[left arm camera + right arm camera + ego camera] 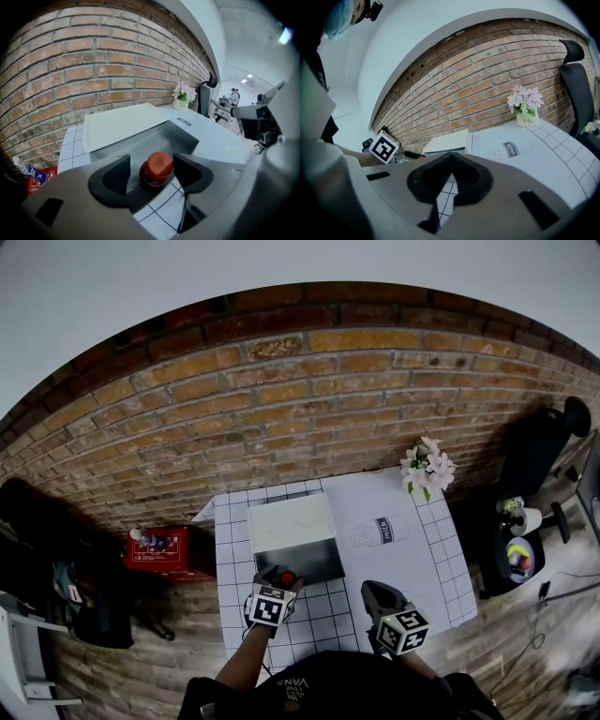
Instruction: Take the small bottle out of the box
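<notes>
Red-capped bottle (158,165) between parted left gripper (151,171) jaws

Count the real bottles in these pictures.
2. A red-capped bottle stands in the box on the table; a clear bottle lies on the red crate left of it. More may be hidden.

Office-like studio: brick wall (309,381), office chair (536,454)

Small bottle (157,169), red cap, upright inside open grey box (186,135), at near edge.
</notes>
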The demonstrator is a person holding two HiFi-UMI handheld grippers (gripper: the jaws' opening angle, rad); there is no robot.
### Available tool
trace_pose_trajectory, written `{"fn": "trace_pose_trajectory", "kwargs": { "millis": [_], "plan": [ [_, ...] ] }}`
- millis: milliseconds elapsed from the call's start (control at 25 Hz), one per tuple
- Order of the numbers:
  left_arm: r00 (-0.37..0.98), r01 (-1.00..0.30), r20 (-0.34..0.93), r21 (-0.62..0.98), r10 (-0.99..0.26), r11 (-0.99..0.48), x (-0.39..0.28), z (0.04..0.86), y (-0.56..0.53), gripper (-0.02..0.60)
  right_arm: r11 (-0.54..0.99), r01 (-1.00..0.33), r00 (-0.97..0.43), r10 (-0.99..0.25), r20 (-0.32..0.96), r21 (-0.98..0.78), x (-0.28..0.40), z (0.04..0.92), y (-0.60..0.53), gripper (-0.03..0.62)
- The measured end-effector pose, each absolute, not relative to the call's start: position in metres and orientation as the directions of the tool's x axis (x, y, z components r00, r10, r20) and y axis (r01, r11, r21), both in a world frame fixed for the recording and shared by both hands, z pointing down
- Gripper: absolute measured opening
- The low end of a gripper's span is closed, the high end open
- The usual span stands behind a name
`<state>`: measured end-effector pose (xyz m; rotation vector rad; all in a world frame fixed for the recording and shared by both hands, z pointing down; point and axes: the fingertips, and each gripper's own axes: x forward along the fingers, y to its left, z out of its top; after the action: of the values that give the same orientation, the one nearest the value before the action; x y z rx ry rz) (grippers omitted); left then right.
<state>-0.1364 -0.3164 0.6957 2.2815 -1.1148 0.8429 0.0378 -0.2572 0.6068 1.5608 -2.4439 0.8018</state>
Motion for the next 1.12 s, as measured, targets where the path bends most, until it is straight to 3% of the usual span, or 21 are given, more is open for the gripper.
{"fn": "trace_pose_trajectory", "kwargs": {
  "millis": [480,560,1120],
  "plan": [
    [0.471,-0.817,0.772,0.2,-0.427,-0.541,-0.133,0.72,-0.312,0.264,0.313,-0.868,-0.46,-0.799,0.388,-0.385,0.042,0.614,-0.262,-0.002],
    [0.468,-0.821,0.775,0.202,-0.425,-0.534,-0.134,0.721,-0.312,0.227,0.316,-0.868,-0.462,-0.799,0.386,-0.384,0.043,0.615,-0.262,-0.002],
    [0.465,-0.825,0.752,0.177,-0.467,-0.536,-0.135,0.715,-0.315,0.221,0.316,-0.865,-0.463,-0.801,0.379,-0.389,0.044,0.61,-0.261,-0.002]
  ]
}}
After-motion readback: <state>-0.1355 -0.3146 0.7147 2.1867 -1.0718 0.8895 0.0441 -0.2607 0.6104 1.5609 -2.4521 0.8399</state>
